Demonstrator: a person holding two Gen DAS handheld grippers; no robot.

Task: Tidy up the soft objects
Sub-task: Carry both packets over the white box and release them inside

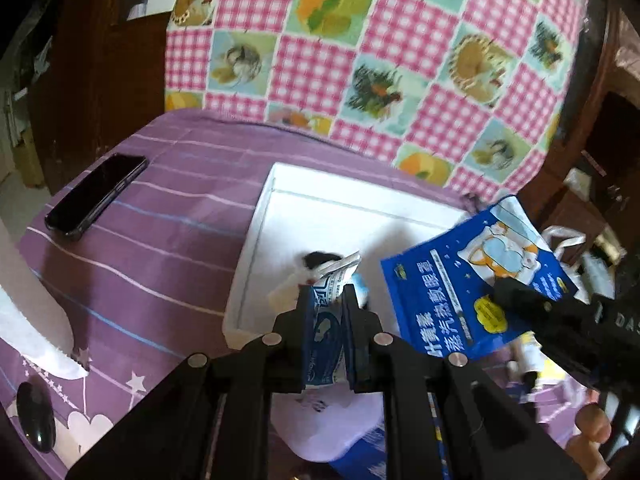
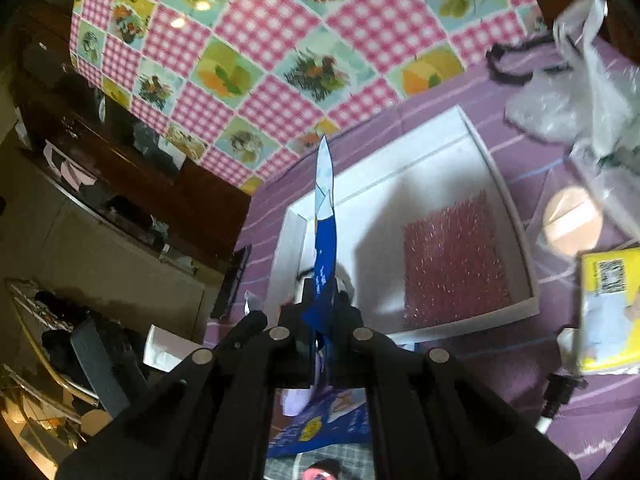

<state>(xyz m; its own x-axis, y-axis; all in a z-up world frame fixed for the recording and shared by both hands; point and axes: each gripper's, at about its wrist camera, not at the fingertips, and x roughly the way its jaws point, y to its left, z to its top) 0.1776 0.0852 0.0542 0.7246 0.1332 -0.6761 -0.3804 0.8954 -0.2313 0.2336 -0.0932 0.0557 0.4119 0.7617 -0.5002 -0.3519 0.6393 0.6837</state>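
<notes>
Fingers of the left gripper (image 1: 329,300) are clamped on a small crinkled blue-and-white sachet (image 1: 326,336), its torn silvery top poking out past the tips. We note the right gripper (image 2: 325,300) pinched tight on a flat blue packet (image 2: 326,240), seen edge-on from its own camera as a thin glossy blade; from the left wrist view the same packet (image 1: 472,280) shows its broad printed face with a cartoon dog and white lettering.

Far left on the bed lies a dark glassy phone (image 1: 94,196), flat on the purple striped sheet (image 1: 160,272). Just beyond both grippers sits a shallow white rectangular box (image 2: 420,160) with stiff upright walls. Inside it, toward the right, rests a pink sponge-like pad (image 2: 452,260) with a bristly, sparkling surface. A small black-and-white soft item (image 1: 316,262) lies in the box's near left part, half hidden behind the sachet.

Behind the box hangs a pink gingham cloth (image 1: 380,48) patched with fruit and flower squares. Far right, crumpled clear plastic bags (image 2: 580,92) and a yellow packet (image 2: 608,312) lie on the sheet.
</notes>
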